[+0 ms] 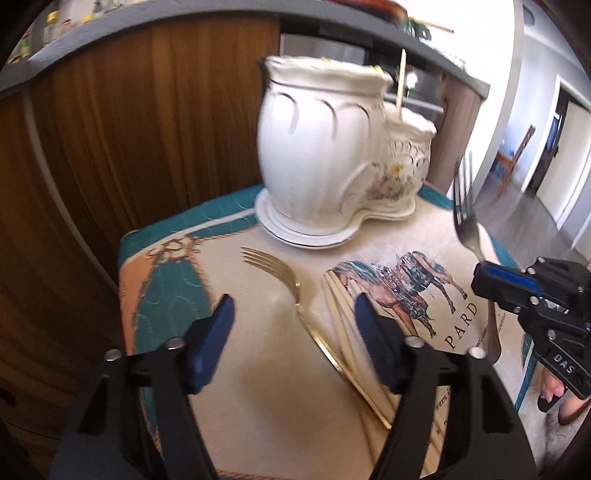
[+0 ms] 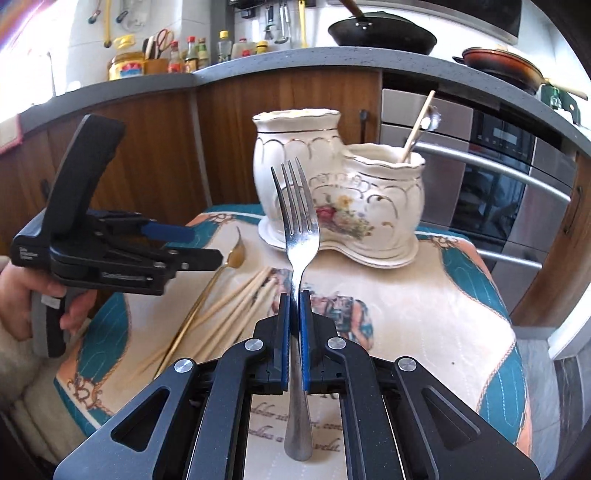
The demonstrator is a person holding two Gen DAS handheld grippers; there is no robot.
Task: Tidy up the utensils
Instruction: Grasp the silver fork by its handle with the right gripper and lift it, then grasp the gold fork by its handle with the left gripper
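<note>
Right gripper point(image 2: 294, 310) pinches the silver fork point(image 2: 300, 225) upright, thin grip (might pivot) nearing the ceramic holder point(image 2: 332, 192); left gripper point(image 1: 293, 332) hangs half-open, empty.

A printed cloth point(image 2: 424, 295) bears a ceramic holder point(image 2: 343, 199), gold fork point(image 1: 295, 291) and chopsticks point(image 2: 236, 302).

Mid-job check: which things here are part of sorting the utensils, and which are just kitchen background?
Job: silver fork in right gripper; gold fork, chopsticks, gold spoon, ceramic holder, left gripper.

Background: wok, red pan, sauce bottles, oven.
</note>
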